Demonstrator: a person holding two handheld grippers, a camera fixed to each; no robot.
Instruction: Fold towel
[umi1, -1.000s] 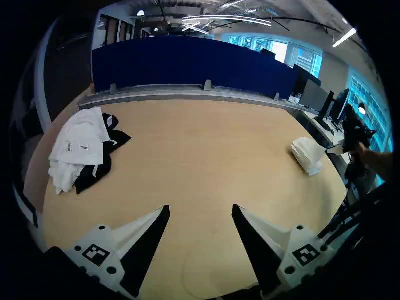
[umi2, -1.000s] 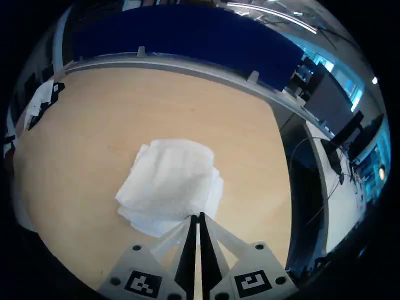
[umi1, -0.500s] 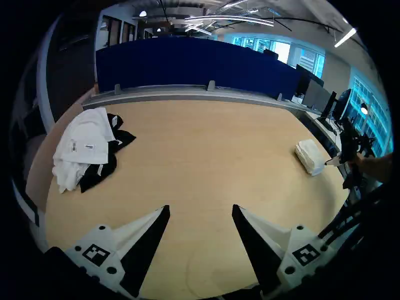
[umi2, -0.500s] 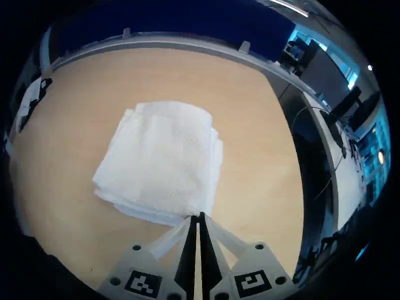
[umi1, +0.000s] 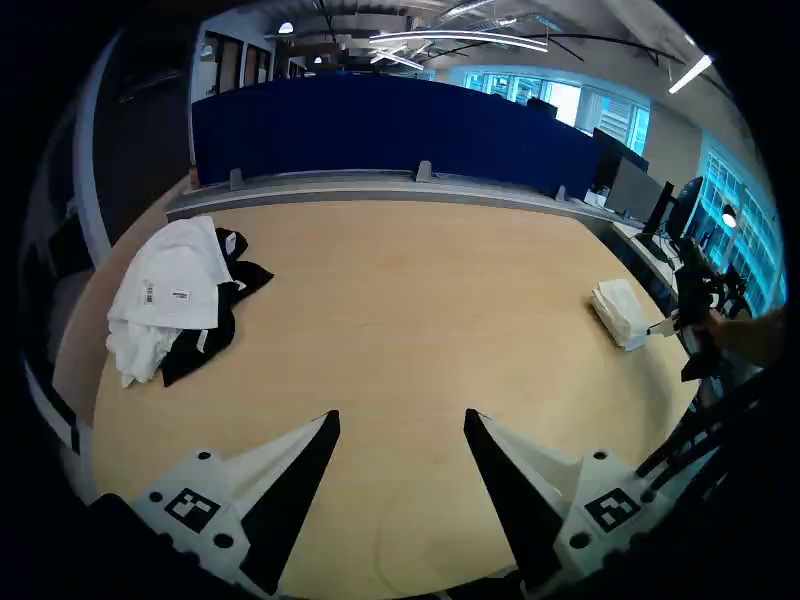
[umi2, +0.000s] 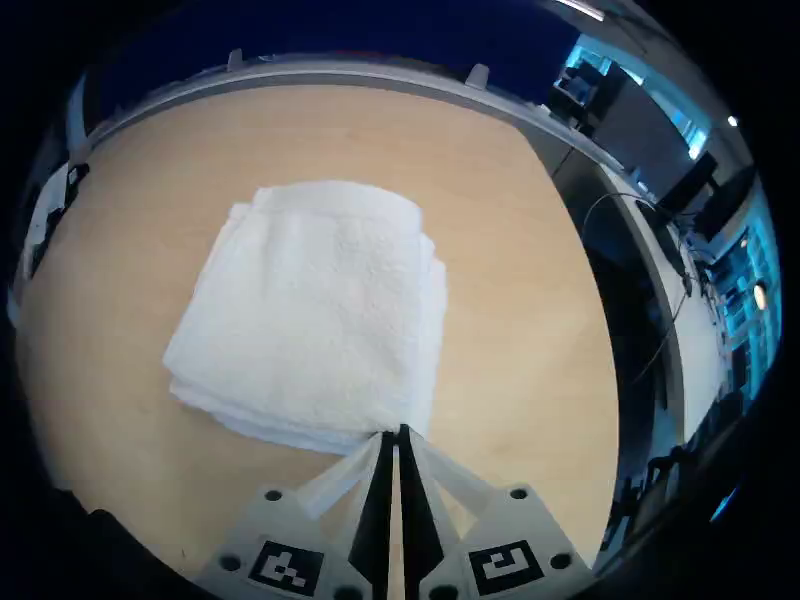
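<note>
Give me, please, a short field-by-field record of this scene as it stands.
towel: white, folded into a thick stack, flat on the table
right gripper: fingers shut, tips at the towel's near edge
left gripper: open, over bare table, holding nothing
clothes pile: white and black garments, apart from the towel
partition: blue, along the table's far edge

The left gripper (umi1: 400, 415) is showing two wedge-shaped fingers (umi1: 300, 480) tapering to points, black on their inner faces and white on their outer shells. Each one is widening back into a white block that is carrying a square black-and-white marker and a few small dark screw holes. The right gripper (umi2: 395, 432) is wearing the same white shells, black inner faces and one marker on each side.
</note>
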